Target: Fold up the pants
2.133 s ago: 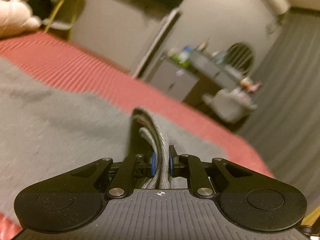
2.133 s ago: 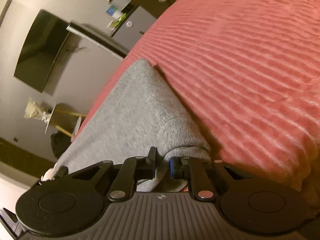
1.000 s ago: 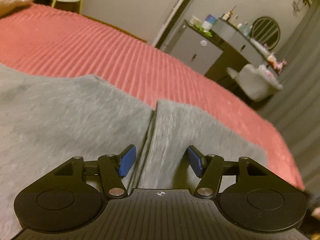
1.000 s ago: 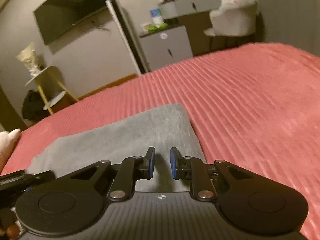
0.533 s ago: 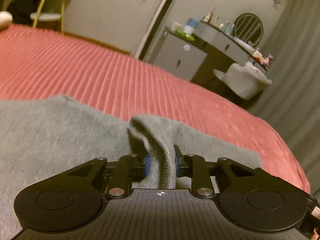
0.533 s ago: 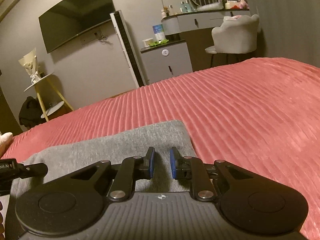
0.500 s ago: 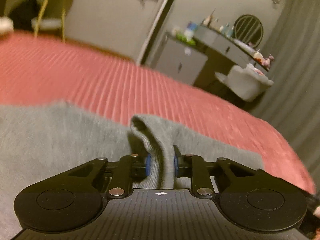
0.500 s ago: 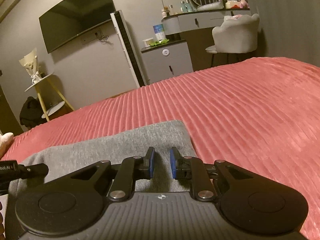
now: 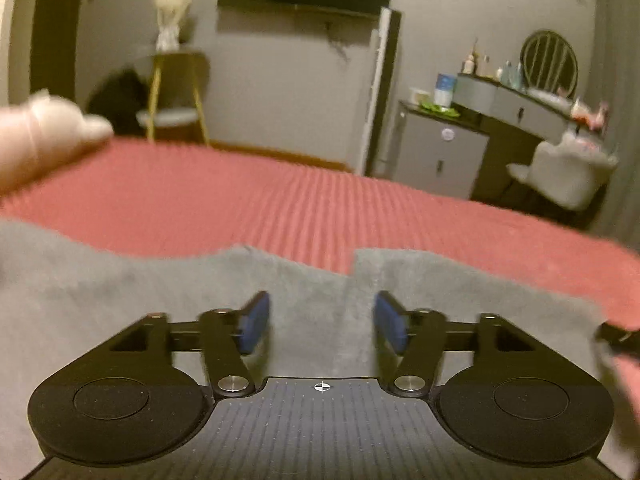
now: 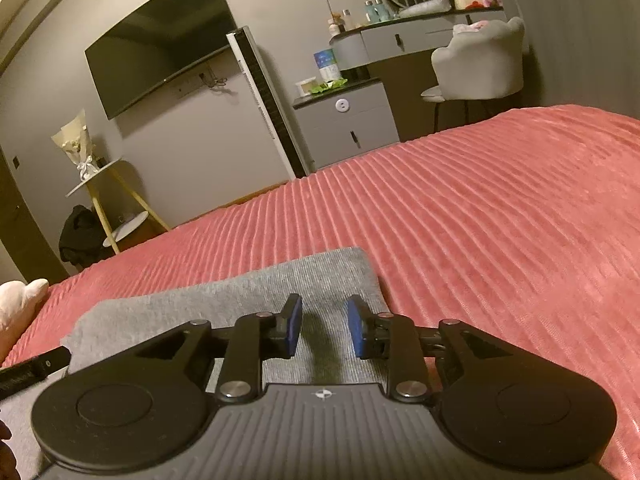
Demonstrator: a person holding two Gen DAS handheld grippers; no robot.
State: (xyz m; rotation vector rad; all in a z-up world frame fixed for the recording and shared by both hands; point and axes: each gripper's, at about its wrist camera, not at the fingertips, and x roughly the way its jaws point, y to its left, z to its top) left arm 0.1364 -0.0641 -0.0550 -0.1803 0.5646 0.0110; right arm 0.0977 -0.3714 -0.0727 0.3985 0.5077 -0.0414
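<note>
The grey pants [image 9: 120, 300] lie flat on the red ribbed bedspread [image 9: 280, 208], with a folded layer's edge [image 9: 352, 280] standing just ahead of my left gripper. My left gripper [image 9: 320, 322] is open wide and empty, low over the grey cloth. In the right wrist view the pants [image 10: 224, 300] show as a folded grey block on the bedspread [image 10: 480, 220]. My right gripper [image 10: 323, 330] is open and empty, just above the block's near right part. The tip of the other tool [image 10: 36, 364] shows at the left edge.
A white plush shape [image 9: 44, 136] lies at the bed's far left; it also shows in the right wrist view [image 10: 20, 300]. Beyond the bed stand a side table with flowers [image 10: 88, 176], a wall TV [image 10: 160, 40], a grey cabinet [image 10: 344, 120] and a dresser with a white chair [image 10: 480, 64].
My left gripper was shut on a fold of the pants half a second ago; it has opened and let the cloth drop flat. My right gripper has opened wider.
</note>
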